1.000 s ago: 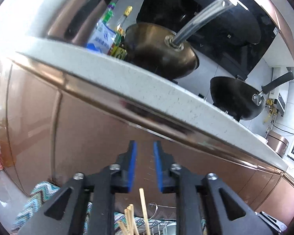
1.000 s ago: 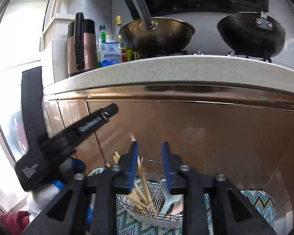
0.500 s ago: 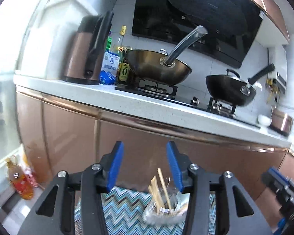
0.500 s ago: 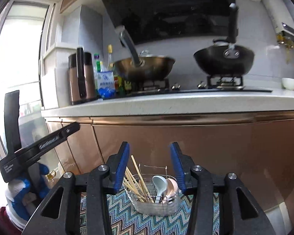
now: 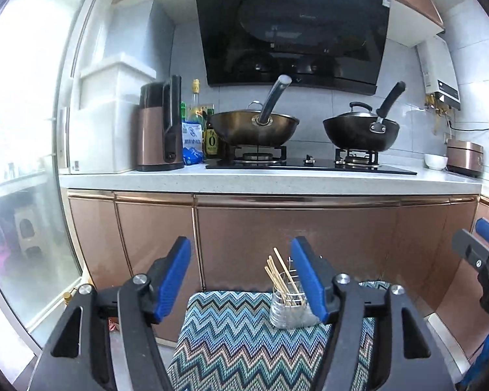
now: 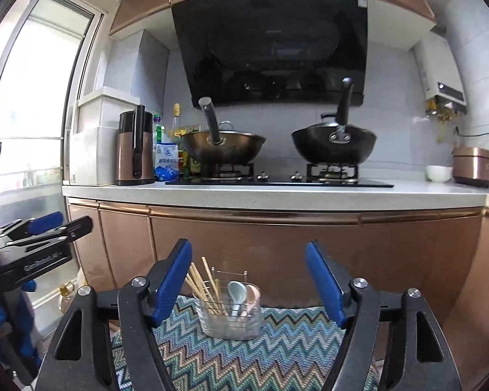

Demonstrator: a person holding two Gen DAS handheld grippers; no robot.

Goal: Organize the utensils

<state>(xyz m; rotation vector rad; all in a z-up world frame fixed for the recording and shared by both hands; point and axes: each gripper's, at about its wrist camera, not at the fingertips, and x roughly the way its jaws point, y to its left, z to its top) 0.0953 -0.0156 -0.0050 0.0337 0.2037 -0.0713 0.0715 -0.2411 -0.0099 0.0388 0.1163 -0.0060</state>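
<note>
Wire basket (image 6: 229,309): stands on the zigzag cloth (image 6: 277,352), in front of the copper cabinet doors (image 6: 277,244).
Chopsticks (image 6: 202,288): wooden, a bundle leaning left in the basket's left part, tips sticking up above the rim.
Spoons (image 6: 237,293): a pale one and a pinkish one upright in the basket's right part.
Desk: covered by the zigzag cloth, which carries the basket near its far edge.
Right tongs (image 6: 248,282): blue pads spreading wider, nothing between them, well back from the basket; the basket shows through the gap.
Left tongs (image 5: 241,280): blue pads also spreading apart and empty; from this side the basket (image 5: 290,309) sits low beside the right pad, partly hidden.
Kitchen counter (image 6: 277,195): white, above the cabinets, with a hob.
Pans: a brass-coloured wok (image 6: 223,146) on the left burner, a black pan (image 6: 334,145) on the right.
Kettle (image 6: 135,150): copper and black, left of the wok, with bottles beside it.
Hood (image 6: 270,49): black glass above the hob.
</note>
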